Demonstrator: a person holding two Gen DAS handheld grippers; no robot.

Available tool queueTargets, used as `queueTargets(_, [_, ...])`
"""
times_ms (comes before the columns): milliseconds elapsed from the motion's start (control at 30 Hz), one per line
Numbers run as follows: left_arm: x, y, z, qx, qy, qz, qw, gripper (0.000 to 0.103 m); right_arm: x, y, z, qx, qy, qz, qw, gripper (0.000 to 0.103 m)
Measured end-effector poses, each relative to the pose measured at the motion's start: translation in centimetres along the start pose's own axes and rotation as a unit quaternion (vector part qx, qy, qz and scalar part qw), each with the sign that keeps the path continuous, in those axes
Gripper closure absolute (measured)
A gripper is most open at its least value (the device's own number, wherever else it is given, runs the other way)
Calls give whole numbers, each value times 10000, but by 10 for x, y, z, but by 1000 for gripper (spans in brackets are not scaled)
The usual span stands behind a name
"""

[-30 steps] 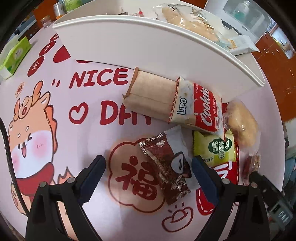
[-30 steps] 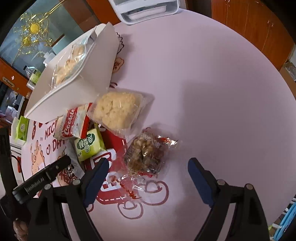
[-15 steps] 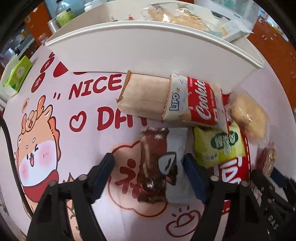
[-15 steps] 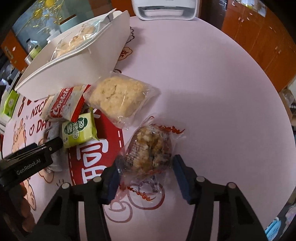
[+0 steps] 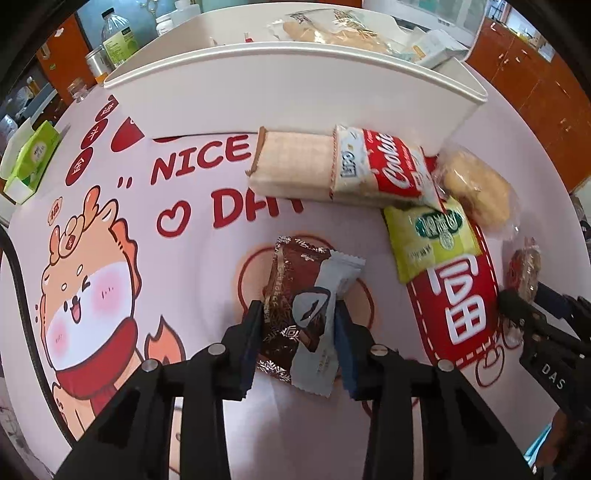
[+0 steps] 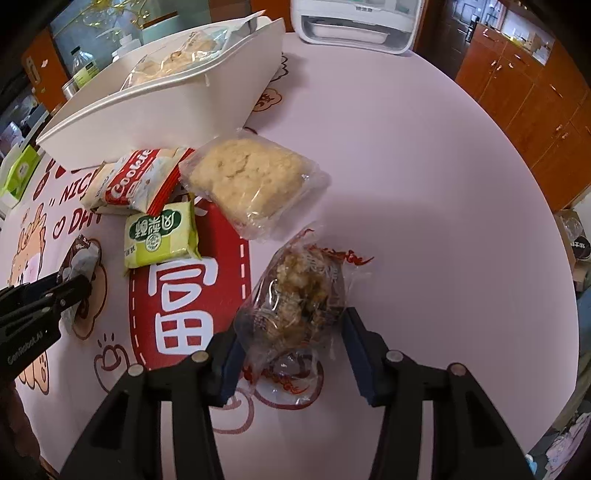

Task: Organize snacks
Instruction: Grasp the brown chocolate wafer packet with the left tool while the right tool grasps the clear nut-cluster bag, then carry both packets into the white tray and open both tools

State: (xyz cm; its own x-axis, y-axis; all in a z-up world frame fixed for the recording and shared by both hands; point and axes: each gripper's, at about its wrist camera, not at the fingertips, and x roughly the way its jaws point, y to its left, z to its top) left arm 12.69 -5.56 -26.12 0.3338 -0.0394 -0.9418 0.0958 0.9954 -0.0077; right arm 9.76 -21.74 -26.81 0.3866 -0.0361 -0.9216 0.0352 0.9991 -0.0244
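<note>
My left gripper (image 5: 297,325) is shut on a brown-and-grey snack packet (image 5: 306,306) that lies on the printed pink table mat. My right gripper (image 6: 291,343) has closed around a clear bag of brown nutty snack (image 6: 295,299), its pads at the bag's sides. A red-and-white Cookie packet (image 5: 384,170), a beige wafer pack (image 5: 295,166), a green packet (image 5: 432,236) and a pale cake in clear wrap (image 6: 247,177) lie by the white bin (image 5: 258,96), which holds a bagged snack (image 6: 173,62).
A green tissue box (image 5: 31,158) sits at the mat's left edge. Bottles and jars (image 5: 114,37) stand behind the bin. A white appliance (image 6: 354,18) stands at the table's far side. Wooden cabinets are to the right.
Both grippers moved forward and closed. The left jaws went from wide open to pinching the brown packet. The right jaws narrowed onto the nutty snack bag.
</note>
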Motion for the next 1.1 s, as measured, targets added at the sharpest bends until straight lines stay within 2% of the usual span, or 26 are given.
queueTargets(200, [-23,5,-19,85,49,-76,9999,69,-7,17,-9,-315,187,287,9989,55])
queueTargets(300, [-39,8,-17,78,-34,-28,10000,69,-12,27,-13,-410,269,570,9972,55])
queueTargets(400, [-56,16,-8,4,-178,48,9998,69,-26,40,-11,-575,118,708,9958,55])
queueTargets(667, [-109,52,36,-229,-703,255,9969,69,-79,57,32,-803,-635,1012,9896,55])
queueTargets(933, [-180,85,96,-264,-1619,526,9850,69,-140,78,87,-1221,-1607,1024,9741,55])
queueTargets(1100, [-214,93,143,-137,-2082,736,9752,69,-172,97,131,-1427,-2278,823,9597,55])
